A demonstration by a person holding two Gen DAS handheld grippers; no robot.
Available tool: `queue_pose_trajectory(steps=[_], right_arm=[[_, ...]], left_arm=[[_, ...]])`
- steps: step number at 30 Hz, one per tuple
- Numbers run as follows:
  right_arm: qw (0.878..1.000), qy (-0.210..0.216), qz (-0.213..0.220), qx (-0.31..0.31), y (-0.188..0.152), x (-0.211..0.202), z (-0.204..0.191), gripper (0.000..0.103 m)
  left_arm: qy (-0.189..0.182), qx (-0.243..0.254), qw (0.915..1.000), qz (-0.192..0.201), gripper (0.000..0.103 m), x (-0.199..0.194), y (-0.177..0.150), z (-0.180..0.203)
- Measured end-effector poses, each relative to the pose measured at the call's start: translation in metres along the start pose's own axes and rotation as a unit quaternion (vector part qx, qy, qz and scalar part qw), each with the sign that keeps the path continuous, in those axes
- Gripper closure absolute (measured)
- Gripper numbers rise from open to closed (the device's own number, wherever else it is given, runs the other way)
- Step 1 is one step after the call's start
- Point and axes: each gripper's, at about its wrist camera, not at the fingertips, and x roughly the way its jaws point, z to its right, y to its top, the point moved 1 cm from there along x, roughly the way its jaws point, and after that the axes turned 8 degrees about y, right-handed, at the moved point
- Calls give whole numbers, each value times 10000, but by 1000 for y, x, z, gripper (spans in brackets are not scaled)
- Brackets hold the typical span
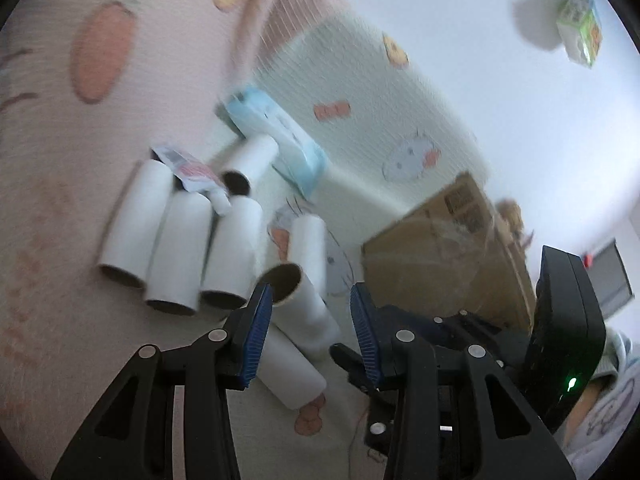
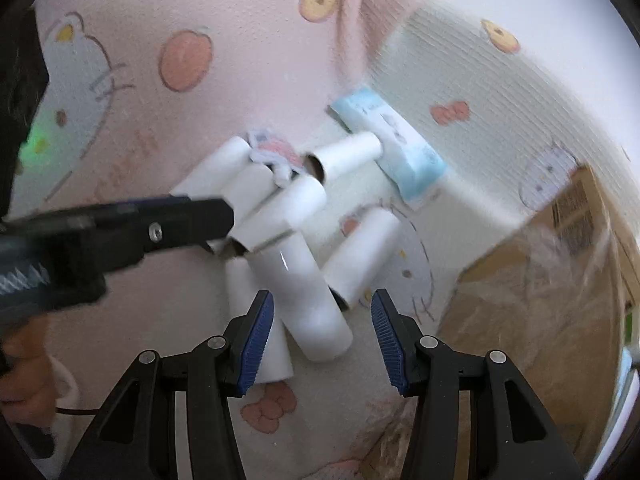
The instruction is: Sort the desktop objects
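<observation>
several smooth white cardboard tubes (image 2: 304,300) on patterned cloth (image 2: 248,20); both jaws apart, empty.

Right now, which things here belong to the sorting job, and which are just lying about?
For sorting:
- white cardboard tubes
- light blue tissue pack
- small printed sachet
- cardboard box, possibly the bin

Lying about:
- cartoon-print cloth underneath
- small carton, set far off
</observation>
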Motion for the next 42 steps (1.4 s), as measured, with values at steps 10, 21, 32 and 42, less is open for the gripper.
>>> queue_pose_trajectory(steps=[10,21,32,42], right_arm=[[9990,24,169,416,-8,18,14,54],[9943,517,-147,923,-20,43,29,54],[9864,1073,-393,1180,-26,59,35,46],[9750,1721,-704,1213,-31,75,32,46]], left_arm=[[331,700,9956,-529,58,34,13,23],[633,861,9908,-833,58,59,18,25],[657,110,9922,-1055,88,59,20,-9],[523,-241,9936,-973,88,50,1,-24]])
